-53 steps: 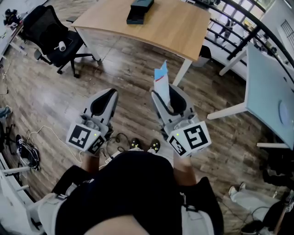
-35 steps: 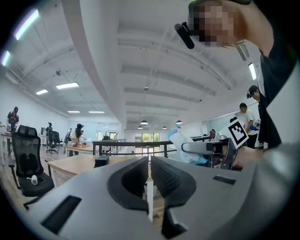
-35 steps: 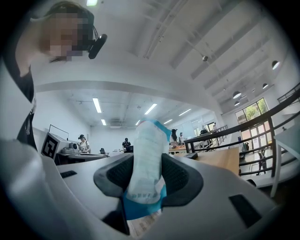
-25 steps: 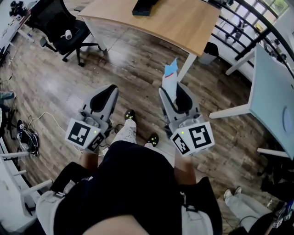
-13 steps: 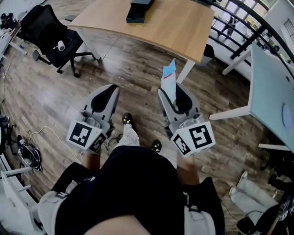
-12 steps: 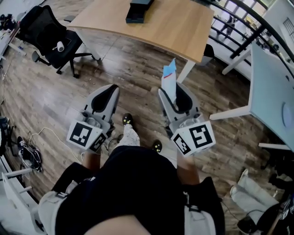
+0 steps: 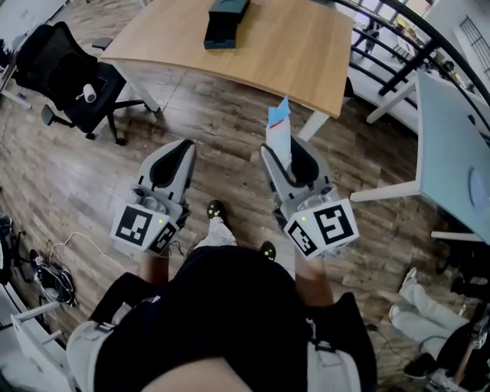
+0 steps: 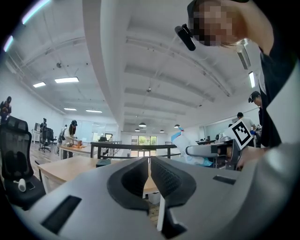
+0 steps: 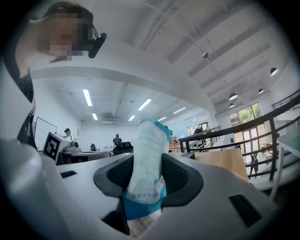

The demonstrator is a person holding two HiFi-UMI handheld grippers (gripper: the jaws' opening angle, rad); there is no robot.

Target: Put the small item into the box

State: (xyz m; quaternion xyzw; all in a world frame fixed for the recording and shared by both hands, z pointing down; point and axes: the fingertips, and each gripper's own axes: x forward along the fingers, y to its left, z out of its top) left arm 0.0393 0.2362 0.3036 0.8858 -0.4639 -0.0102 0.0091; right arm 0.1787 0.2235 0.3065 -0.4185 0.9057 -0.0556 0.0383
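Noted: right gripper (image 7: 281, 151) clamps white-and-blue plastic sachet (image 7: 278, 126); left gripper (image 7: 182, 150) closed, empty. Risk: limp sachet slipping out before reaching dark rectangular box (image 7: 223, 14)

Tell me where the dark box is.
Head view, top centre: the dark box lies on the wooden table, ahead and left of the right claw holding the packet.

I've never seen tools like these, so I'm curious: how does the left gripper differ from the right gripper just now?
The right gripper clamps an upright white-and-blue packet; the left gripper holds nothing. The right gripper's jaws stand apart around the packet, while the left gripper's jaws are closed together. Both have the same grey shape, carry a marker cube and point ahead toward the wooden table.
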